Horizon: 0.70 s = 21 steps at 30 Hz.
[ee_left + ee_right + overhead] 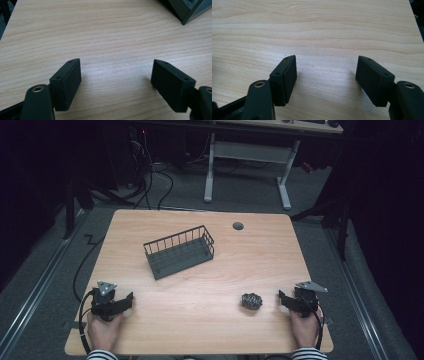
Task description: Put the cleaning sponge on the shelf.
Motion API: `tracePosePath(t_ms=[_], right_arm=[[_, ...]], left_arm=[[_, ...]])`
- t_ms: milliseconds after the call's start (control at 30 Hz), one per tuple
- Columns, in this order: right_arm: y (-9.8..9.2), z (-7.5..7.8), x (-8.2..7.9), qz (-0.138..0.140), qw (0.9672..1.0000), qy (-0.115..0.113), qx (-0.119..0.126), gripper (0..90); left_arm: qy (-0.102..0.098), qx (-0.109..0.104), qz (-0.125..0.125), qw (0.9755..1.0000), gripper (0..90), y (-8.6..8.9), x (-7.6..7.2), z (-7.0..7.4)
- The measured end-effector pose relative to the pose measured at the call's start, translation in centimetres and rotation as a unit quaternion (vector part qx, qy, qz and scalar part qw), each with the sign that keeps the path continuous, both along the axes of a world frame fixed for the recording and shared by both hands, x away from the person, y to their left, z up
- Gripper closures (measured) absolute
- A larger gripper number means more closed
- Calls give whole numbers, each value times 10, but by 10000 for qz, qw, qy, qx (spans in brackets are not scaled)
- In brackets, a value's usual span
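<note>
A dark wire basket (179, 251) stands a little left of the table's middle; a corner of it (190, 10) shows at the top right of the left gripper view. A small dark knobbly ball (251, 300) lies on the wood near the front right. My left gripper (127, 301) rests at the front left, held by a hand, open with bare wood between its jaws (116, 75). Just right of the ball sits my right gripper (281, 299), open, nothing between its jaws (326, 76).
The wooden table (200, 320) has a round cable hole (238, 225) near its back edge. Beyond it are a desk frame (247, 167) and cables on grey floor. A cable (82, 270) runs off the left edge.
</note>
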State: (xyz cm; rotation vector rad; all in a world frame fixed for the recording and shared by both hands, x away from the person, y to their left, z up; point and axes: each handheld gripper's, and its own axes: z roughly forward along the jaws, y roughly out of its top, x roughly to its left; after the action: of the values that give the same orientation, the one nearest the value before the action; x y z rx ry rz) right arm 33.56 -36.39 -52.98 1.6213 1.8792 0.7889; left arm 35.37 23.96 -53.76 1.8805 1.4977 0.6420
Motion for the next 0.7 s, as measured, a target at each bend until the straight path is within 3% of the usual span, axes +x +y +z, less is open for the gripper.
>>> tracePosePath(t_ms=[533, 700], right_arm=[[0, 0, 0, 11, 10000, 2, -3, 331], [0, 0, 0, 34, 10000, -2, -10, 328]], left_arm=[[10, -2, -89, 10000, 234, 0, 0, 0], [-37, -89, -74, 9999, 256, 1, -1, 1]])
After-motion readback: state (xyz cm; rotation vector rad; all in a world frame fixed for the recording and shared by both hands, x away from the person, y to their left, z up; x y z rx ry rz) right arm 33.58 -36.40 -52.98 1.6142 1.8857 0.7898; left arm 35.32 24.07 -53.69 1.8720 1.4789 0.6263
